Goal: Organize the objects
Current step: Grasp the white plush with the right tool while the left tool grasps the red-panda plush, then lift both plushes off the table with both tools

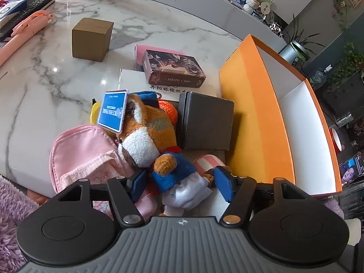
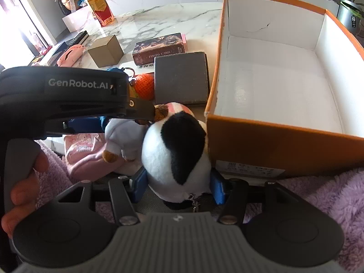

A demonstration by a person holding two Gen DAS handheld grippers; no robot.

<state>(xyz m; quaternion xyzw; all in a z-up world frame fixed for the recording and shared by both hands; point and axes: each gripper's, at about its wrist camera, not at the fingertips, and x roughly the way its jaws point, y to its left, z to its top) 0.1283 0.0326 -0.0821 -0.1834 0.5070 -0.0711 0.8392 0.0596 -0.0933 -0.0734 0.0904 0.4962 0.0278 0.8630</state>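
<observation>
Left gripper [image 1: 182,182] is pointing steeply down at the pile on the marble table [image 1: 45,86]. The fox plush [image 1: 150,141] in blue jacket and white trousers is lying between the blue pads, legs toward the camera. Left pad is sitting just beside the plush's hip, partly over the pink pouch [image 1: 84,157]. Right pad is sitting against a foot, beside a pink-striped thing. Can't tell whether the pads are actually pressing; the jaws are standing fairly wide around the trousers.

Right gripper [image 2: 178,185] is straddling the black-and-white plush [image 2: 175,150]. Both blue pads are sitting against its lower sides, so it's gripping that toy. A metal clip is dangling from the plush's near end, between the fingers.

The plush is sitting just beside the near wall of the orange box [image 2: 273,145], at its near-left corner, not inside. The box interior is showing only white floor.

Beyond the toys: grey box [image 2: 182,77] close to the orange box's left wall, orange knitted ball [image 2: 145,86] to its left, photo card box [image 2: 159,47] and brown cube box [image 2: 105,50] farther back. A hand [image 2: 25,182] is holding the left gripper's handle at the left edge.
</observation>
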